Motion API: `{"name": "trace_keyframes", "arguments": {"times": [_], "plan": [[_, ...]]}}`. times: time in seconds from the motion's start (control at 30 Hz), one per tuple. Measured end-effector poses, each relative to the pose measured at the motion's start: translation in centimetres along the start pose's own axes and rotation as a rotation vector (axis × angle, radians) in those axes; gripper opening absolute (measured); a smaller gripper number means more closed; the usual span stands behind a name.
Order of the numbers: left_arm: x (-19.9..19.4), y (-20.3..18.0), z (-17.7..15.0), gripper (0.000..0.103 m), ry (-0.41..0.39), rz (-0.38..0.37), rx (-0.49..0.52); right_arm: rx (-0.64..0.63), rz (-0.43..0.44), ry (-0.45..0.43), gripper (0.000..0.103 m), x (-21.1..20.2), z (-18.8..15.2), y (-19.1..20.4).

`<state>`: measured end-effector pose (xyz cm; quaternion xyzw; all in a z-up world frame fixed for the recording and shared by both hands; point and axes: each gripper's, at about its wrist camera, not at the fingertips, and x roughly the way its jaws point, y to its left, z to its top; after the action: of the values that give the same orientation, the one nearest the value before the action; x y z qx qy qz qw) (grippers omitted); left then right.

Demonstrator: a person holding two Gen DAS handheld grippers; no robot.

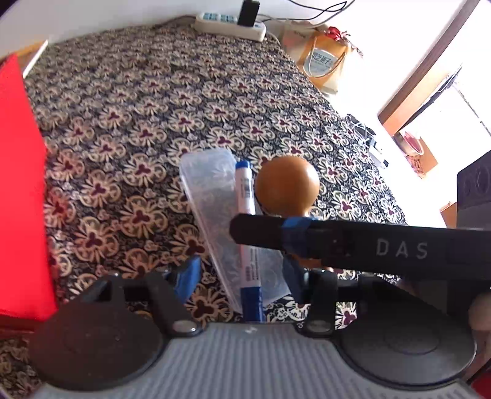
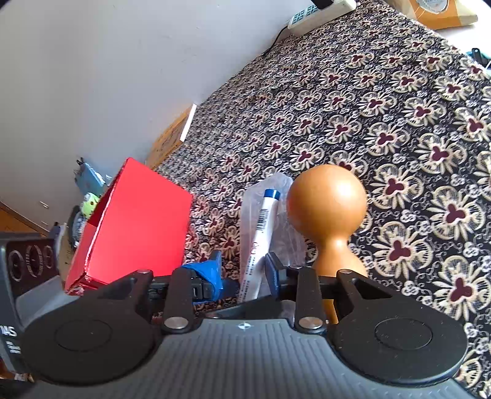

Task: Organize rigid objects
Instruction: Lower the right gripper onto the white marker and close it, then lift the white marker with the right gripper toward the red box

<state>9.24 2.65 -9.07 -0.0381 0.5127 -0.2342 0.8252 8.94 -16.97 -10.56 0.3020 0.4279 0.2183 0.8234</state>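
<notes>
A white marker with blue ends (image 1: 247, 214) lies on a clear plastic tray (image 1: 208, 190) on the patterned cloth, beside a brown wooden gourd (image 1: 287, 184). My left gripper (image 1: 242, 273) is open, its blue-taped fingers on either side of the tray and marker. The right gripper's finger (image 1: 307, 236) crosses in front of the gourd. In the right wrist view, my right gripper (image 2: 242, 270) is open around the marker (image 2: 260, 233), with the gourd (image 2: 328, 202) just right of it and the tray (image 2: 276, 190) beneath.
An open red box (image 2: 141, 224) stands left of the tray and also shows in the left wrist view (image 1: 18, 184). A white power strip (image 1: 230, 24) lies at the far edge. A paper bag (image 1: 325, 61) sits at the far right. A black speaker (image 1: 474, 181) is on the right.
</notes>
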Motion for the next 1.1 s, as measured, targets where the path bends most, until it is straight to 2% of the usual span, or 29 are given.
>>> {"name": "trace_keyframes", "arguments": {"times": [0.07, 0.2, 0.3, 0.33, 0.43, 0.7, 0.8, 0.9, 1.1], "plan": [[0.3, 0.1, -0.1, 0.05, 0.001, -0.001, -0.003, 0.009, 0.016, -0.002, 0.013, 0.2, -0.2, 0.0], [0.5, 0.3, 0.1, 0.033, -0.005, -0.02, -0.002, 0.019, 0.026, -0.013, 0.012, 0.5, -0.4, -0.1], [0.5, 0.5, 0.2, 0.029, -0.02, -0.009, 0.001, 0.023, 0.028, -0.02, 0.013, 0.7, -0.4, 0.1], [0.4, 0.7, 0.2, 0.023, -0.023, -0.016, -0.005, 0.027, 0.032, -0.018, 0.012, 0.8, -0.4, 0.1], [0.1, 1.1, 0.1, 0.012, -0.028, -0.033, -0.018, 0.03, 0.038, -0.018, 0.012, 1.4, -0.5, 0.1], [-1.4, 1.5, -0.8, 0.008, -0.059, -0.019, -0.022, 0.11, 0.086, 0.014, 0.006, 1.9, -0.9, -0.6], [-2.0, 1.3, -1.1, 0.007, -0.064, -0.039, -0.033, 0.172, 0.109, 0.03, 0.0, 1.9, -1.0, -1.2], [-3.0, 0.7, -1.3, 0.007, -0.081, -0.027, -0.02, 0.195, 0.126, 0.026, 0.0, 1.1, -0.9, -1.1], [-6.6, -0.1, -1.3, 0.007, -0.145, -0.02, -0.032, 0.115, 0.16, 0.003, 0.0, -1.2, 0.2, 2.3]]}}
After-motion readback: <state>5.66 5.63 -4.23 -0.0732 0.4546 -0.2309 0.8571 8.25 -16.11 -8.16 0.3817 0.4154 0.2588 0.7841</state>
